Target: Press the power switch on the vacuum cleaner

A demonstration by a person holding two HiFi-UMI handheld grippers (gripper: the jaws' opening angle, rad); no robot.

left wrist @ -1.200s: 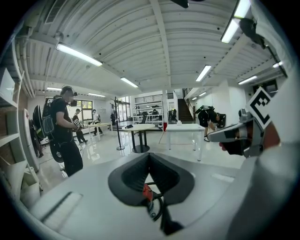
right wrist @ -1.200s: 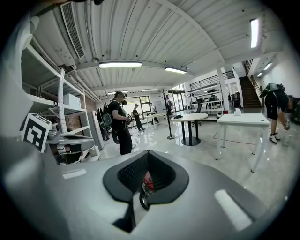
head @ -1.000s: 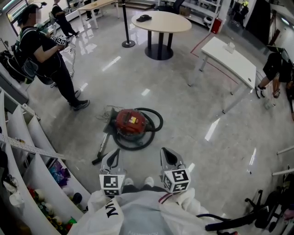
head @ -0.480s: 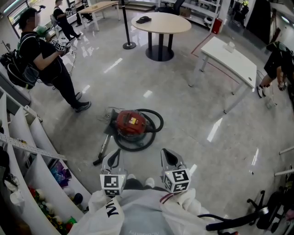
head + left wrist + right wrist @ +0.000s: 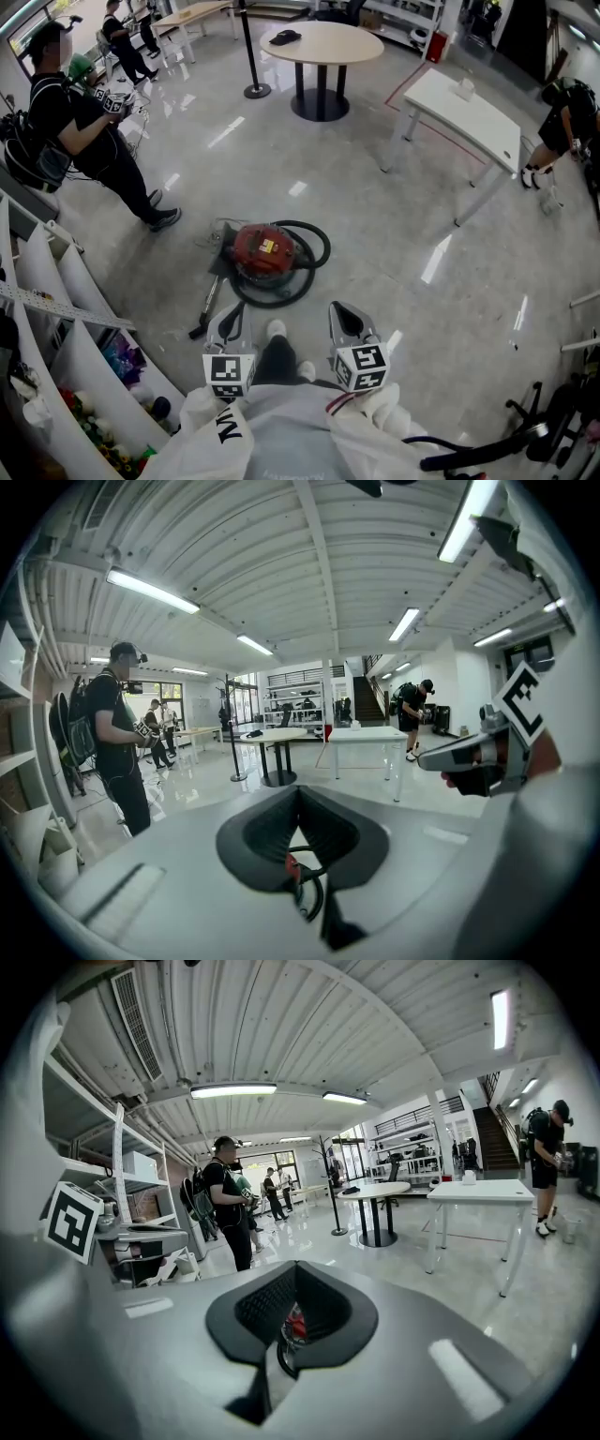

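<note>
The red vacuum cleaner [image 5: 265, 251] lies on the shiny floor ahead of me, its black hose [image 5: 314, 246] coiled around it and its wand [image 5: 206, 305] stretched toward the lower left. My left gripper [image 5: 232, 313] and right gripper [image 5: 343, 311] are held low in front of my body, both short of the vacuum, side by side, jaws shut and empty. In the left gripper view a sliver of the vacuum [image 5: 291, 862] shows through the gap behind the closed tips [image 5: 298, 789]. The right gripper view shows the red body [image 5: 295, 1324] the same way. I cannot make out the power switch.
A person in black [image 5: 84, 122] stands left of the vacuum. White shelving [image 5: 56, 309] runs along my left. A round table [image 5: 323, 42], a stanchion post [image 5: 251, 56] and a white rectangular table [image 5: 469, 108] stand farther back. Black equipment [image 5: 525, 431] sits at the lower right.
One of my feet has stepped forward between the grippers. The view has shifted slightly toward the vacuum. Both grippers keep the same pose.
</note>
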